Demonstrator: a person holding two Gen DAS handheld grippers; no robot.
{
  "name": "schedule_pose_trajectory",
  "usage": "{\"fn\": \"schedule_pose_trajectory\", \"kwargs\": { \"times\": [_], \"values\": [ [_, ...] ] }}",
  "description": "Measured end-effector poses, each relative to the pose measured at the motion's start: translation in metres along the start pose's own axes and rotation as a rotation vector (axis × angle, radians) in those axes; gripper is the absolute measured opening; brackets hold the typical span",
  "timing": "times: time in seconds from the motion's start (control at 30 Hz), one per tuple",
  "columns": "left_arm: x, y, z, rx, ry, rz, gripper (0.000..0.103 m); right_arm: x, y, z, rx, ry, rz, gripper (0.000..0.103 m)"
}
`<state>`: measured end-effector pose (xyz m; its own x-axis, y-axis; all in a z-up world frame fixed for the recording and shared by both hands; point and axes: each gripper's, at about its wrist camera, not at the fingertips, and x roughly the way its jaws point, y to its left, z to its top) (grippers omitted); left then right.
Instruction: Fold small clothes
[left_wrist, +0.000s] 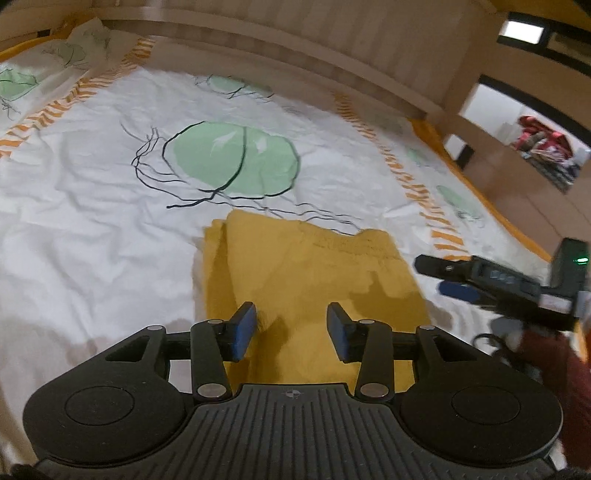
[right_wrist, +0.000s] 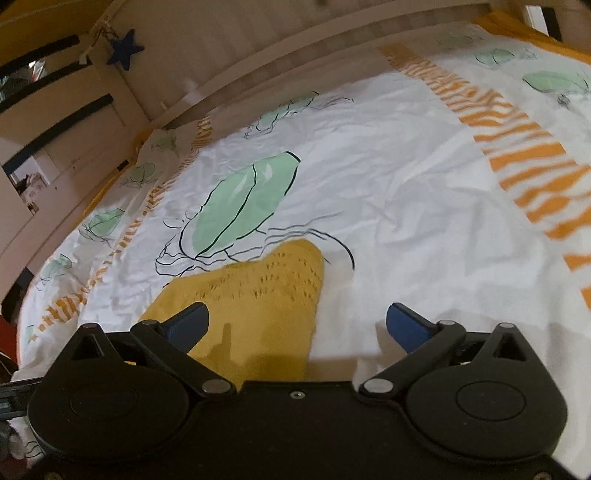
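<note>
The yellow cloth (left_wrist: 314, 280) lies folded on the bed (left_wrist: 92, 229), just ahead of and below the left gripper (left_wrist: 291, 328), its long side running near to far. The right gripper (right_wrist: 297, 325) is at the cloth's right edge. Both grippers are spread and pinch nothing.

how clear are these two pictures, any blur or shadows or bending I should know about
Left wrist view: the right gripper is motion-smeared at the right edge, and the left gripper casts dark shadows onto the yellow garment. Right wrist view: the orange stripes on the bedsheet are smeared, the garment's knit is soft. Both views: fisheye bends the headboard into an arc.
</note>
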<state>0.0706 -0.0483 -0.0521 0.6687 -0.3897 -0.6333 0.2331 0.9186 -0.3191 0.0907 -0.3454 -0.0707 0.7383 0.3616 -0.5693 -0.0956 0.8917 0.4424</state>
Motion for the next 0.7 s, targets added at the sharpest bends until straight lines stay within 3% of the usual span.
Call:
{"fn": "schedule_pose_trajectory", "kwargs": {
  "times": [0.1,0.2,0.3,0.43,0.53,0.7],
  "values": [
    [0.013,0.009,-0.005,-0.007,-0.011,0.065,0.041,0.01,0.008,0.005,-0.059,-0.002,-0.051,0.103],
    [0.03,0.024,-0.014,-0.036,0.063,0.123,0.044,0.02,0.009,0.008,-0.095,0.003,-0.091,0.103],
    [0.031,0.036,-0.024,-0.095,0.047,0.094,0.049,0.032,0.007,0.008,-0.109,0.025,-0.149,0.103],
    [0.03,0.031,-0.023,-0.069,0.047,0.11,0.05,0.052,0.001,0.001,-0.15,0.082,-0.198,0.103],
    [0.03,0.03,-0.024,-0.059,0.044,0.12,0.052,0.055,0.006,-0.001,-0.202,0.062,-0.218,0.103],
    [0.029,0.03,-0.018,-0.058,0.057,0.137,0.058,0.042,0.011,0.004,-0.183,0.046,-0.21,0.103]
  ]
}}
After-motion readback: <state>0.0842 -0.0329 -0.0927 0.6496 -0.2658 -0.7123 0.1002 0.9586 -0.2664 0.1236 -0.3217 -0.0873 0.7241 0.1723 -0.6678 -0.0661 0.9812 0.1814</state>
